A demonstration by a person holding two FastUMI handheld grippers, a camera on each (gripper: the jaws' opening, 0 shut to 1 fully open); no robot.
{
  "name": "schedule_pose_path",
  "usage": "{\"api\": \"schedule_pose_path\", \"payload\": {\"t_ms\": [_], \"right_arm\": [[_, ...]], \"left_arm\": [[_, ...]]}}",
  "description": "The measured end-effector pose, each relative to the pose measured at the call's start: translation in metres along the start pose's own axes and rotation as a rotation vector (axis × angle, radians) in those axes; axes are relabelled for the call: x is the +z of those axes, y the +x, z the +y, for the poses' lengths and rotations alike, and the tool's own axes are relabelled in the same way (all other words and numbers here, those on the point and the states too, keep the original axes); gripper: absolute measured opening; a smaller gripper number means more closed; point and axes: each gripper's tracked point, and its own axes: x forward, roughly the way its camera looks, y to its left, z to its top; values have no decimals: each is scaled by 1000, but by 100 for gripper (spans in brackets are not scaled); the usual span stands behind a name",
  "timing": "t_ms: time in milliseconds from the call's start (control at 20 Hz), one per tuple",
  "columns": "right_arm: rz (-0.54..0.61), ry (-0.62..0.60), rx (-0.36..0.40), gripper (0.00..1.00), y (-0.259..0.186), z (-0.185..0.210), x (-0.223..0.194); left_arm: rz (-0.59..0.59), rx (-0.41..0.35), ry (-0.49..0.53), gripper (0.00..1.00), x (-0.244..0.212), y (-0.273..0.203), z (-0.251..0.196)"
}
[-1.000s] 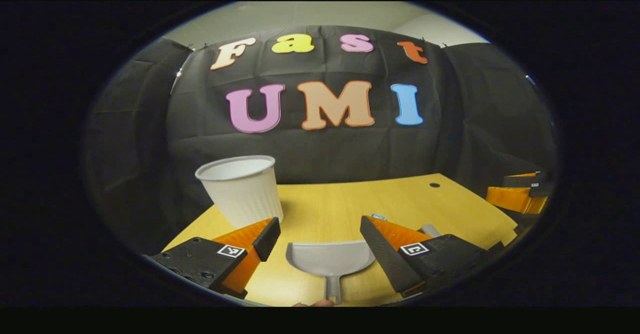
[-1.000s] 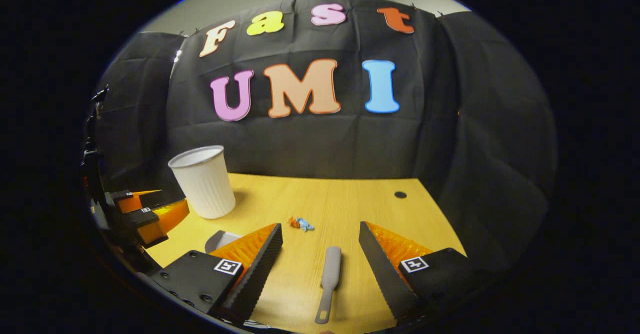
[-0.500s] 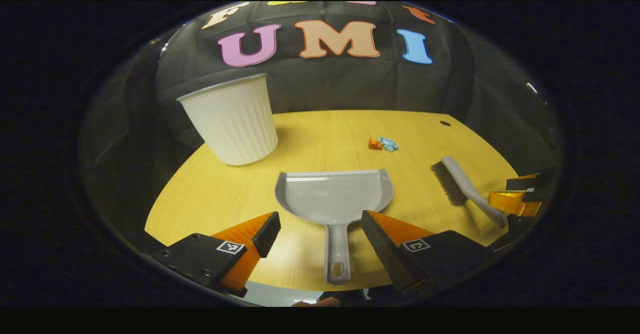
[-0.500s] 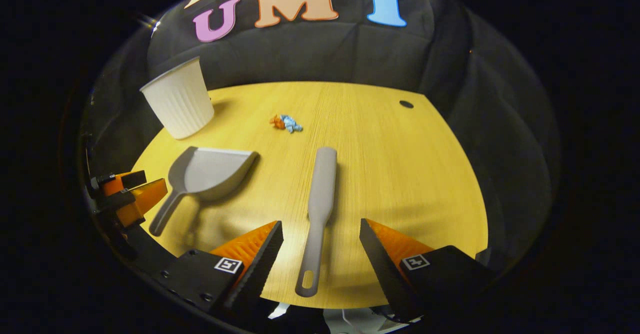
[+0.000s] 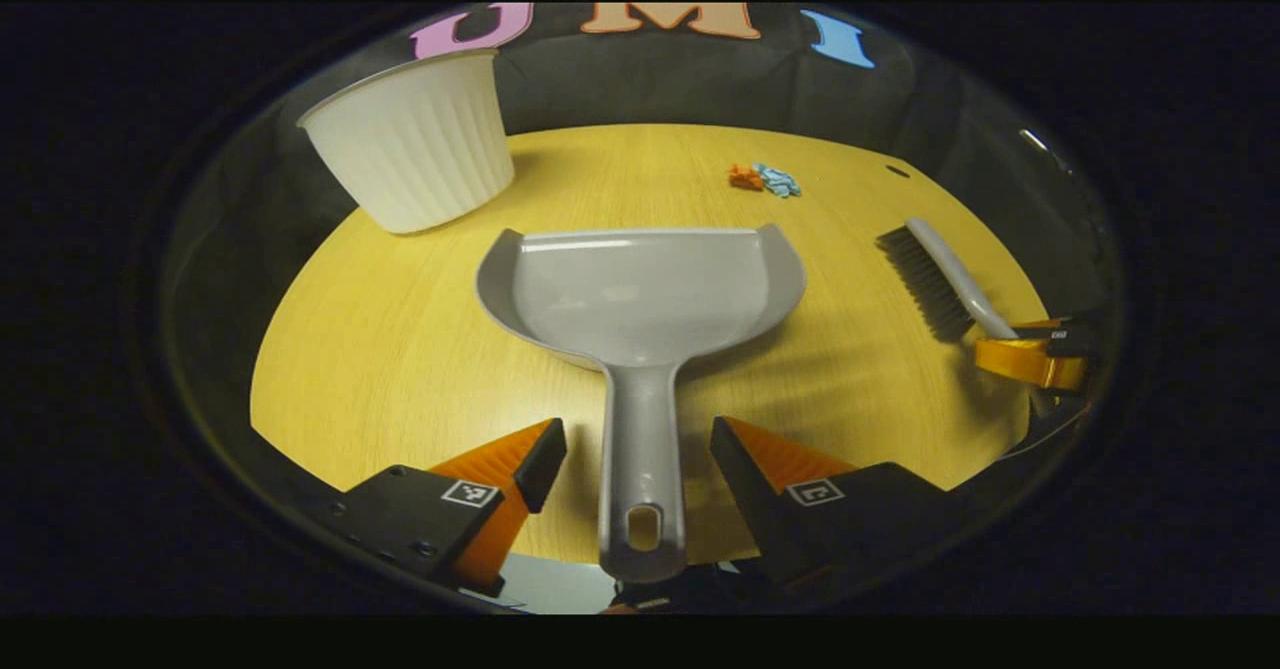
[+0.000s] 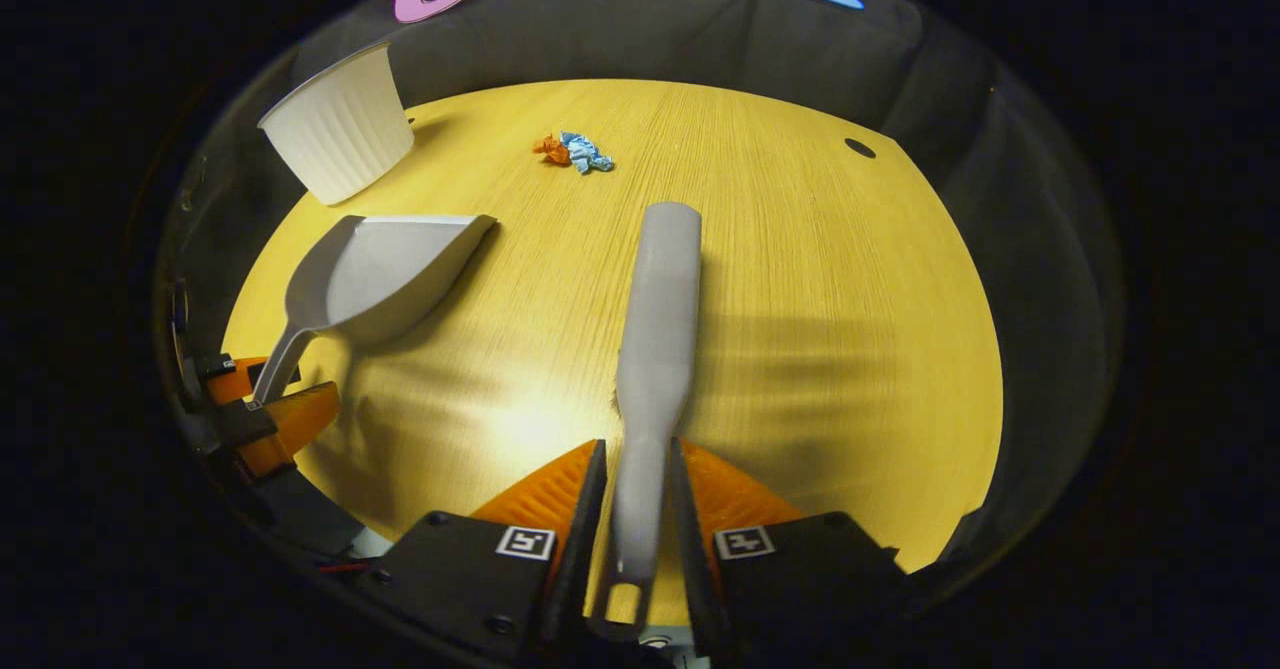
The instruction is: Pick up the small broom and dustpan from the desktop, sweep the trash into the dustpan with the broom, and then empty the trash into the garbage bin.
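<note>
The grey broom [image 6: 655, 319] lies lengthwise on the yellow wooden desktop [image 6: 820, 279], its handle running back between the fingers of the right gripper [image 6: 632, 469], which sit pressed against both sides of the handle. In the left gripper view the same broom [image 5: 935, 274] shows its dark bristles facing down and left, with the right gripper at its handle end. The grey dustpan [image 5: 640, 294] rests flat on the desktop with its mouth facing the booth's far wall; its handle points back between the fingers of the left gripper [image 5: 637, 449], which stand spread apart on either side without touching it. In the right gripper view the dustpan [image 6: 385, 274] lies to the left of the broom, well apart from it. The trash [image 6: 573, 151], a small orange and blue crumpled scrap, sits beyond both tools. The white ribbed garbage bin [image 5: 412, 144] stands at the far left corner of the desktop, beyond the dustpan
</note>
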Motion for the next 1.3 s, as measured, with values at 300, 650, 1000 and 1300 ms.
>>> {"api": "schedule_pose_path", "payload": {"t_ms": [300,650,1000,1300], "right_arm": [[35,-78,36,24,8,-2,-2],[-105,-55,142,16,-13,-26,37],[-140,-120,39,16,-7,-75,143],[-35,-270,-31,16,42,-65,202]], "left_arm": [[41,4,50,30,-1,-2,3],[-54,28,193,26,27,1,13],[-63,-30,305,26,49,15,9],[-20,-115,336,27,43,11,3]]}}
